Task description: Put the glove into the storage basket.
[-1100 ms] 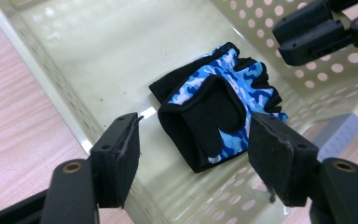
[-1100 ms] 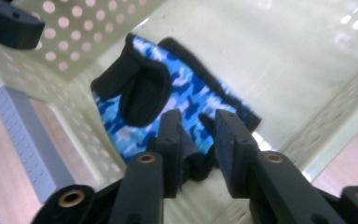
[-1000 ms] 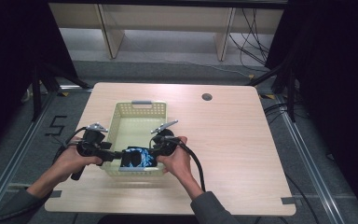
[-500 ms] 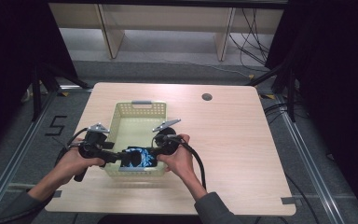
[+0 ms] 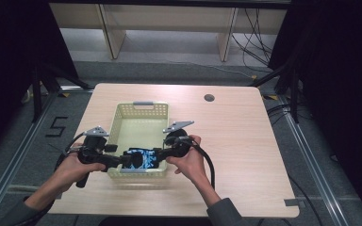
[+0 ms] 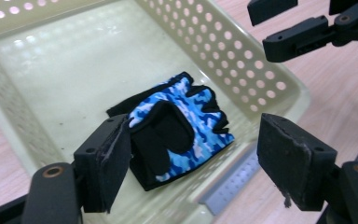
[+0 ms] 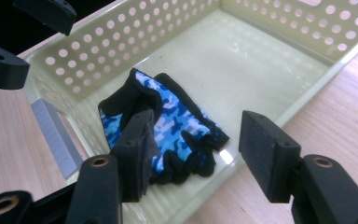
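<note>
- Basket (image 5: 141, 113): one pale perforated basket is sitting on the wooden bench (image 5: 245, 155), toward the person's side.
- One fingerless glove (image 6: 177, 128), blue camouflage with black trim, is lying flat on the basket floor at the near end, by a grey label tab (image 7: 56, 137) on the rim.
- Two tongs are reaching in over the near corners: left tongs (image 6: 193, 161) and right tongs (image 7: 193, 151).
- Both are standing with jaws apart, gripping nothing; the glove is lying between and below them.
</note>
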